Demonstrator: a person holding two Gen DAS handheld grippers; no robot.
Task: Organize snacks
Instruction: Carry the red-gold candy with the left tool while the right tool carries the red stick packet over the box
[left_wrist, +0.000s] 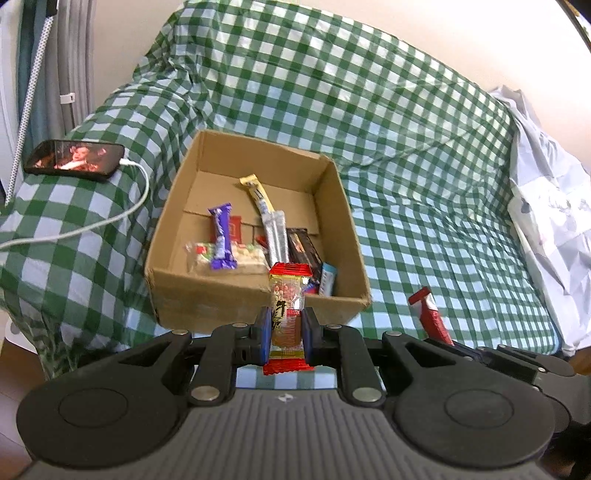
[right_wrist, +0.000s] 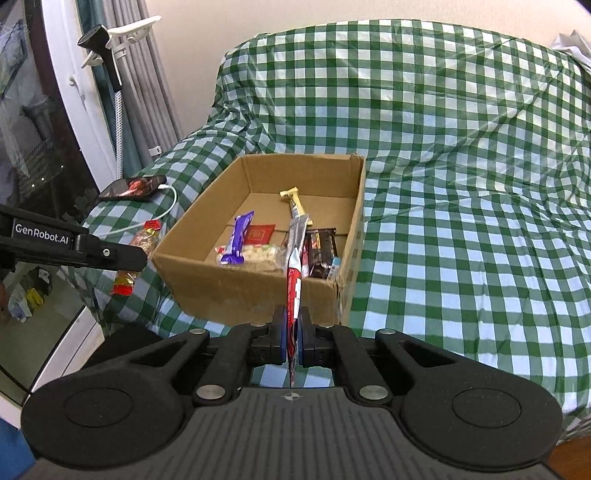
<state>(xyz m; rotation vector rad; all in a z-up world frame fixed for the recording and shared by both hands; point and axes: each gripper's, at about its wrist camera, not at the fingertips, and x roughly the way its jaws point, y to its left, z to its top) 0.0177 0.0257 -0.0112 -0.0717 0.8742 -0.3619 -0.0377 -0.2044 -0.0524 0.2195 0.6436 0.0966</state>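
An open cardboard box (left_wrist: 207, 295) (right_wrist: 236, 288) sits on a sofa under a green checked cloth. It holds several snacks: a purple bar (left_wrist: 221, 236) (right_wrist: 238, 238), a yellow stick (left_wrist: 256, 194), a silver pouch (left_wrist: 277, 236), a dark bar (left_wrist: 303, 249). My left gripper (left_wrist: 286, 326) is shut on a red-and-clear nut snack pack (left_wrist: 287, 306), held upright just in front of the box's near wall. My right gripper (right_wrist: 293, 330) is shut on a red snack wrapper (right_wrist: 293, 291), edge-on, before the box's near wall. Each shows in the other view, the wrapper (left_wrist: 430, 314), the pack (right_wrist: 138, 254).
A phone (left_wrist: 75, 160) (right_wrist: 133, 188) with a white charging cable (left_wrist: 110, 221) lies on the sofa arm left of the box. A white plastic bag (left_wrist: 546, 199) lies at the sofa's right end. Curtains and a clip-on holder (right_wrist: 110, 44) stand at the left.
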